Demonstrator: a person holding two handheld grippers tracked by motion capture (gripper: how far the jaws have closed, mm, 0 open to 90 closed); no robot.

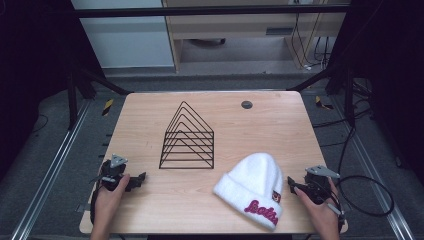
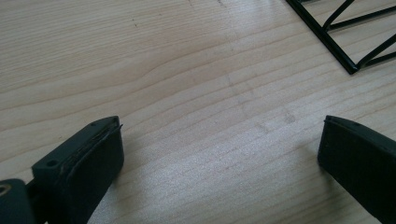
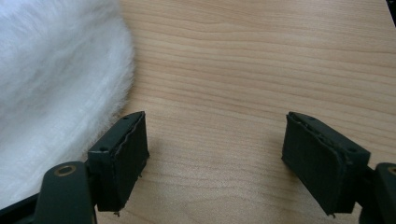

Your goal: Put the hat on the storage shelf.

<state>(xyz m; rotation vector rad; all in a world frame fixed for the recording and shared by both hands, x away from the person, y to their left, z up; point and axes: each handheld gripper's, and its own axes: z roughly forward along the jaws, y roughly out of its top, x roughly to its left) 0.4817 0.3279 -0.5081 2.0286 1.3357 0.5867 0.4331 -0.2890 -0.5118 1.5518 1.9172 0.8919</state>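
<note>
I see the white beanie [image 1: 252, 187] lying flat on the table [image 1: 150, 115] at about five o'clock from the black wire rack [image 1: 187, 137]. My right gripper [image 1: 292, 184] sits just beside the beanie at its three o'clock, jaws wide with bare wood between them. My left gripper [image 1: 140, 178] rests at the rack's seven o'clock, jaws wide, holding nothing.

The hat [image 1: 252, 187] lies on the table [image 1: 150, 115], right of the wire rack [image 1: 187, 137] (nearer the person).
</note>
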